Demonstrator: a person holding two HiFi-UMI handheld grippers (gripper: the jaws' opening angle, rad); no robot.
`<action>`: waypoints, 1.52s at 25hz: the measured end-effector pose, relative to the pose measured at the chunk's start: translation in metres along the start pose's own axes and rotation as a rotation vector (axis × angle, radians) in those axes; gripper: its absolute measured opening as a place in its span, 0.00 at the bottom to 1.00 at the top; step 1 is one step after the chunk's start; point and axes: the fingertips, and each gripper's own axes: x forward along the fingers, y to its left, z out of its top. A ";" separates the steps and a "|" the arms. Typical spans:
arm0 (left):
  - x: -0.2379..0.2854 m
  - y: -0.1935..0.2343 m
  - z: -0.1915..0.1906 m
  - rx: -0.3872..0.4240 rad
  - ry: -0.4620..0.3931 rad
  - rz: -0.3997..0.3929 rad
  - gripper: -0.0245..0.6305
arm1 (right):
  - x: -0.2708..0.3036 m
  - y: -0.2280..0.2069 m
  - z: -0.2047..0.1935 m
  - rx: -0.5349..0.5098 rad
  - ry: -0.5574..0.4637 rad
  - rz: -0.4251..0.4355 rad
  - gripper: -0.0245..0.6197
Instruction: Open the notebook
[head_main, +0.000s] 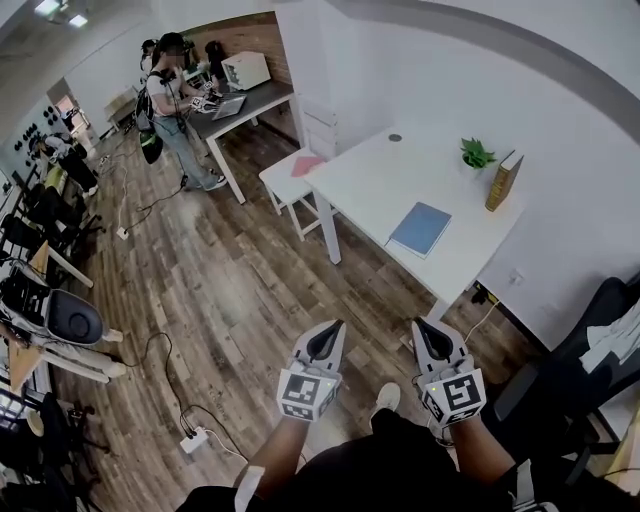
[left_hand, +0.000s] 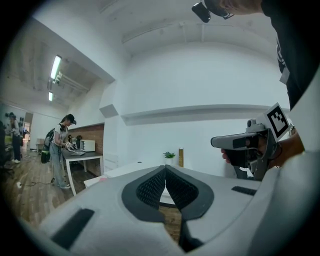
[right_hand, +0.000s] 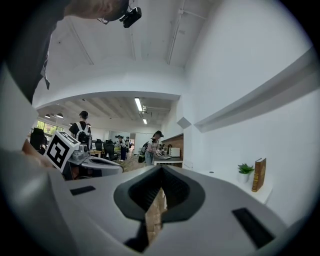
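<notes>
A closed blue notebook (head_main: 420, 228) lies flat near the front edge of the white table (head_main: 370, 180). Both grippers hang over the wood floor, short of the table and apart from the notebook. My left gripper (head_main: 334, 326) is shut with nothing in it; in the left gripper view its jaws (left_hand: 165, 168) meet at the tip. My right gripper (head_main: 421, 324) is beside it, also shut and empty, and its jaws (right_hand: 161, 168) touch at the tip in the right gripper view. The notebook does not show in either gripper view.
A small potted plant (head_main: 476, 153) and an upright brown book (head_main: 503, 180) stand at the table's back by the wall. A white stool (head_main: 292, 185) is at the table's left end. A black office chair (head_main: 600, 340) stands right. A person (head_main: 175, 110) works at a far desk. A power strip (head_main: 193, 440) lies on the floor.
</notes>
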 end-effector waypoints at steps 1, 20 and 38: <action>0.011 0.005 0.003 -0.007 0.000 0.005 0.04 | 0.008 -0.011 0.000 -0.002 -0.003 -0.009 0.04; 0.166 0.024 0.004 -0.001 0.047 -0.070 0.04 | 0.102 -0.142 -0.010 0.016 0.045 -0.012 0.04; 0.281 0.103 0.005 0.027 0.085 -0.283 0.04 | 0.229 -0.171 -0.020 -0.005 0.170 -0.054 0.04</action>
